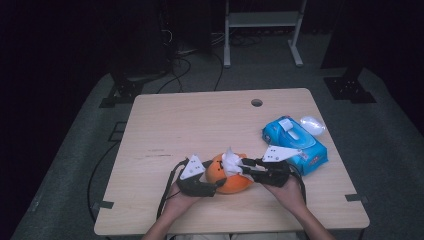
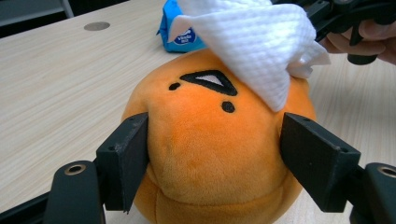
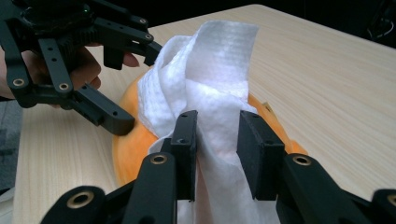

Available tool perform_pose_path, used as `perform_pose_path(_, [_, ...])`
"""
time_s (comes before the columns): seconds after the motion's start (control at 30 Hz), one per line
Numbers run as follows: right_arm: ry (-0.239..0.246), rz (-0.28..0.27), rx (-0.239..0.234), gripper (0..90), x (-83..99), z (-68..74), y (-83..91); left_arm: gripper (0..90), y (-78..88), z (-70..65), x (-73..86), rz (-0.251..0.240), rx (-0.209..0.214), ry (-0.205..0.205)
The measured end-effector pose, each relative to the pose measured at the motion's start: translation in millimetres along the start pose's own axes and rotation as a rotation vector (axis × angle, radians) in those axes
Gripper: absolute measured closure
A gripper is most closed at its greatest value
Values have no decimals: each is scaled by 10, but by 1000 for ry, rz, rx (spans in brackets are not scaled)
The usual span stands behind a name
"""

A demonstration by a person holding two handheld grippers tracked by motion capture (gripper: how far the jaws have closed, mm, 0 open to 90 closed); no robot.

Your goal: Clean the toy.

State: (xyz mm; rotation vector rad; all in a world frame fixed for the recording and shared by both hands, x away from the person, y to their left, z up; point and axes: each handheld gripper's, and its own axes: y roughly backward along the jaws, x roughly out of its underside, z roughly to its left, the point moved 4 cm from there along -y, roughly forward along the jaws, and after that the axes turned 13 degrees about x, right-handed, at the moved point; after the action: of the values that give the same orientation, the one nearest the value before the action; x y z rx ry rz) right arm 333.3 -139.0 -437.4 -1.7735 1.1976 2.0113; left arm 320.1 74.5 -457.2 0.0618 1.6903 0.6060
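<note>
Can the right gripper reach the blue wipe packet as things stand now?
Probably yes. The blue wipe packet lies just beyond the right gripper on bare table, nothing between. But the white wipe hangs between its parted jaws over the orange plush.

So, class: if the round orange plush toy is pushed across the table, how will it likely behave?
The round orange plush toy looks soft and stuffed, so it probably squashes rather than resists. Its ball shape suggests it may roll or wobble unless steadied; the left tool brackets its sides. It seems light, and its fuzzy fabric likely drags on the pale wooden table.
</note>
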Motion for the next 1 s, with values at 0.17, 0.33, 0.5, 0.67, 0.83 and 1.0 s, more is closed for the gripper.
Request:
perform_pose_path(0.17, [46, -13, -7, 644, -62, 88, -36, 261, -22, -40, -10, 15, -1, -29])
perform_pose_path(0.33, [94, -23, -1, 575, -125, 143, -45, 276, -17, -53, -14, 22, 0, -45])
perform_pose_path(0.5, [112, -29, -7, 543, -155, 151, 27, 276, -15, -45, -17, 18, 0, -40])
perform_pose_path(0.67, [81, -50, -39, 530, -202, 140, 106, 276, -16, -44, -21, 14, -2, -36])
perform_pose_path(0.83, [63, -72, -71, 526, -255, 166, 138, 280, -27, -46, -28, 10, -2, -37])
perform_pose_path(1.0, [71, -55, -72, 532, -273, 243, 6, 291, -44, -70, -36, 19, 6, -57])
